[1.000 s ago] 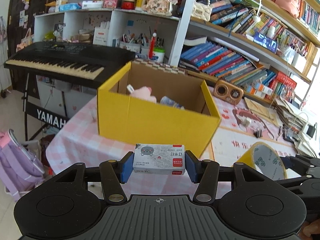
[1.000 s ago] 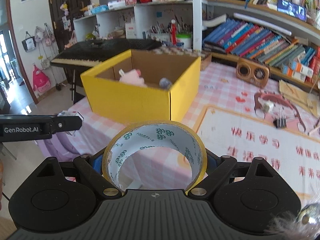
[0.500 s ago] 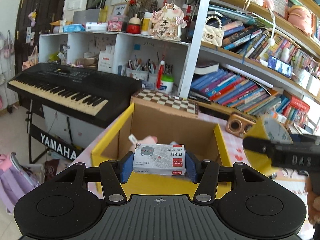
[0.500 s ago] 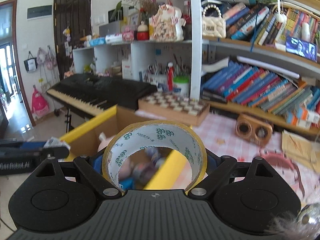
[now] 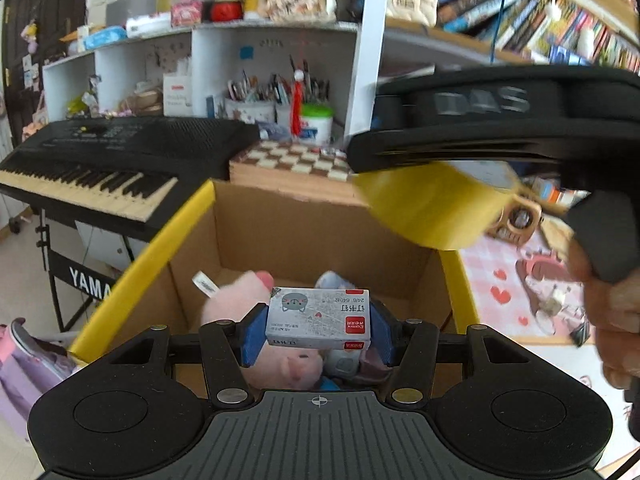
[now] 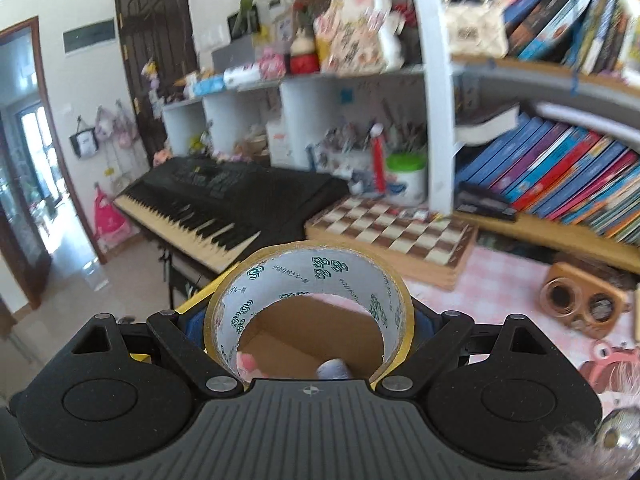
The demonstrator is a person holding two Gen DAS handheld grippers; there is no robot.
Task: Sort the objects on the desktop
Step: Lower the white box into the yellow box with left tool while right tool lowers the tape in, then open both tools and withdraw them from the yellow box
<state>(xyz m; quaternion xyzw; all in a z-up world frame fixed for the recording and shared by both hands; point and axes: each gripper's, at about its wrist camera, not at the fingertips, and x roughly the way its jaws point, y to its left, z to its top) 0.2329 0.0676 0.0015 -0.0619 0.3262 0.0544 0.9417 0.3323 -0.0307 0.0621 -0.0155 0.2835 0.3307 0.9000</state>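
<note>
My left gripper [image 5: 318, 330] is shut on a small grey staple box [image 5: 319, 323] with a red corner label, held above the open yellow cardboard box [image 5: 144, 260]. A pink plush toy [image 5: 240, 300] and other small items lie inside the box. My right gripper [image 6: 308, 320] is shut on a roll of yellow tape [image 6: 256, 292], held over the box's far part. In the left wrist view the right gripper's body [image 5: 500, 128] and the tape roll [image 5: 432, 208] hang blurred over the box's right back corner.
A black Yamaha keyboard [image 5: 100, 160] stands left of the box. A chessboard [image 5: 296, 160] lies behind it. Shelves with books and pen cups fill the back. A pink checked tablecloth [image 5: 504, 280] with a small wooden radio [image 6: 580, 300] lies to the right.
Both grippers moved forward and up over the yellow box. The right gripper with the tape swung in above the box's right back corner. Both holds are unchanged.
</note>
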